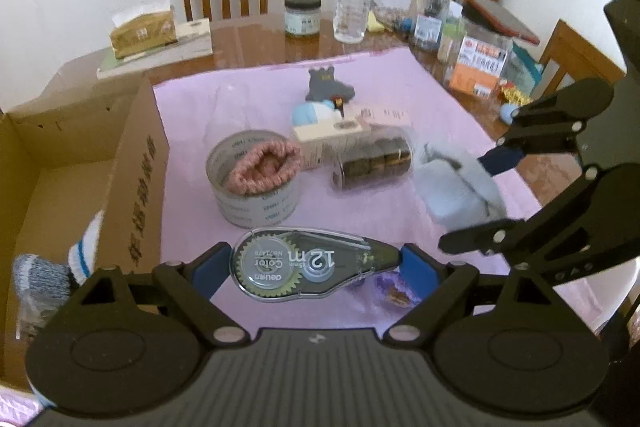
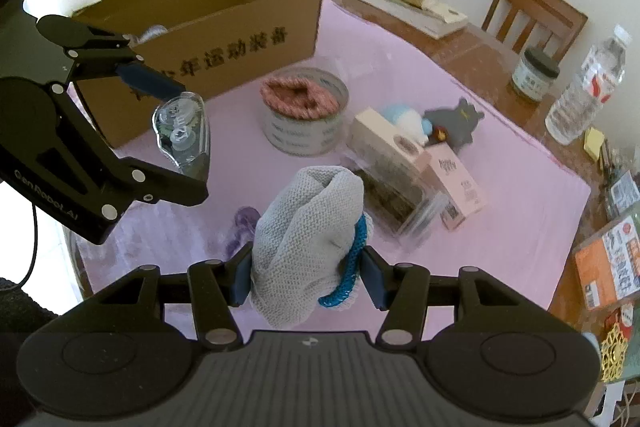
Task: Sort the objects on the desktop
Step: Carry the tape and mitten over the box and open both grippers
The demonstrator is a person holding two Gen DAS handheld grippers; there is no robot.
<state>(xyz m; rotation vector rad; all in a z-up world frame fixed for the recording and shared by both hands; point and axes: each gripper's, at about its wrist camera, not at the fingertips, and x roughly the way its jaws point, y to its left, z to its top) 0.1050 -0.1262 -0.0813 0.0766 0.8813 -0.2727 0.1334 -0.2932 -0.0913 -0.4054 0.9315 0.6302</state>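
The left hand-held gripper (image 1: 316, 265) pinches a correction tape dispenser (image 1: 308, 265) lengthwise above the bench (image 1: 256, 31). The right hand-held gripper (image 2: 306, 277) is clamped on a grey knitted sock (image 2: 308, 231).

Left claw (image 1: 316, 263), matte black linkage arms, blue pads (image 1: 416, 269), silver rivets, ribbed grey housing, white lettering printed; right claw (image 2: 306, 277) likewise built.

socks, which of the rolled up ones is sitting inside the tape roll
The pink knitted sock, tucked into the wide clear tape roll. The grey knitted sock with a blue cuff is gripped in the right tool.
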